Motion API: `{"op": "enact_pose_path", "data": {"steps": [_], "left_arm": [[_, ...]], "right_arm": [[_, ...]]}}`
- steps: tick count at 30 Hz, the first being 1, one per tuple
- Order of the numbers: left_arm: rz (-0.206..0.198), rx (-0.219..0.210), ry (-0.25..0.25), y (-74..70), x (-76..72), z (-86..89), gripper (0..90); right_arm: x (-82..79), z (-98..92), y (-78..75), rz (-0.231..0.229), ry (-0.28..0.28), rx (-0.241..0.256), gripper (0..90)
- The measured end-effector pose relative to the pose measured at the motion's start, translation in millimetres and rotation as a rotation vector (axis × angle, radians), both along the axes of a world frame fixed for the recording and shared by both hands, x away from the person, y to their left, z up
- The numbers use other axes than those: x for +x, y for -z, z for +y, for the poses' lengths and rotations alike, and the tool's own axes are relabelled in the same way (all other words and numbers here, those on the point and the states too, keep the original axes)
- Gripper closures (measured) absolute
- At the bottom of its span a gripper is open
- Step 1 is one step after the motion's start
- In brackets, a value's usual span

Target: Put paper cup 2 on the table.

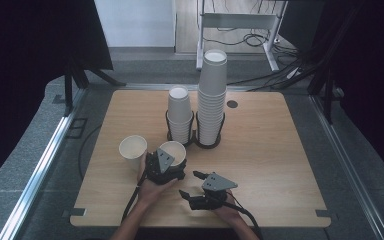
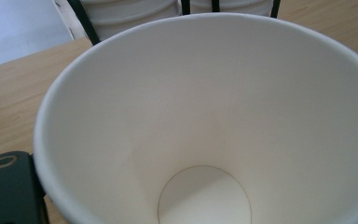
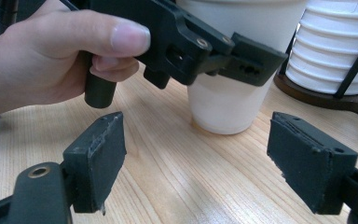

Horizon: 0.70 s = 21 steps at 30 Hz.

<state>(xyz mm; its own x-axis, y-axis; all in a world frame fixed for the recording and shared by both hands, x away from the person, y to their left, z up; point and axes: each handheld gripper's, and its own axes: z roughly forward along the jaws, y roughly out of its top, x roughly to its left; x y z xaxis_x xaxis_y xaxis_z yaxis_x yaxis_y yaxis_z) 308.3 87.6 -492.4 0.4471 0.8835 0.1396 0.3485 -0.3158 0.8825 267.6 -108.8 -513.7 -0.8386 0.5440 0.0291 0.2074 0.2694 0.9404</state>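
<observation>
**A paper cup is held at the middle of the table**

In the high view, a light brown wooden table [image 1: 280, 150] is seen from above. Just below the middle of the frame, the left gripper [image 1: 167, 162] is closed on a white paper cup [image 1: 175, 150]. The cup stands upright on the wood. A second open white paper cup [image 1: 132, 150] stands just to its left. Above them, a short stack of white paper cups [image 1: 180, 112] and a tall stack of white paper cups [image 1: 212, 95] are kept in black wire holders. The right gripper [image 1: 190, 185] is seen lower in the frame, right of the held cup, with its jaws spread wide and nothing between them.

In the left gripper view, the white paper cup [image 2: 205, 116] is seen from above, down to its round bottom. A black jaw is seen at the lower left, touching the cup wall.

In the right gripper view, the two black jaws are far apart at the bottom. Between them and farther back, the white paper cup [image 3: 228, 98] stands on the wood, pinched by the left gripper [image 3: 233, 58]. A hand [image 3: 51, 51] is seen at the upper left.
</observation>
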Motion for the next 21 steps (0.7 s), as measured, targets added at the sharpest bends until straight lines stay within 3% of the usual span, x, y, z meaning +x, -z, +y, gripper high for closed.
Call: {"op": "enact_pose_path", "data": {"steps": [12, 15, 21], "left_arm": [[0.0, 0.009, -0.003, 2.0, -0.4, -2.8, 9.8], [0.005, -0.002, 0.009, -2.1, -2.4, -4.0, 3.5], [-0.007, -0.031, 0.012, -12.0, -8.1, -3.9, 1.5]], "right_arm": [[-0.3, 0.1, 0.0, -0.002, -0.003, 0.001, 19.1], [-0.3, -0.2, 0.1, -0.002, -0.002, 0.004, 19.1], [0.1, -1.8, 0.0, 0.006, -0.005, 0.017, 19.2]]}}
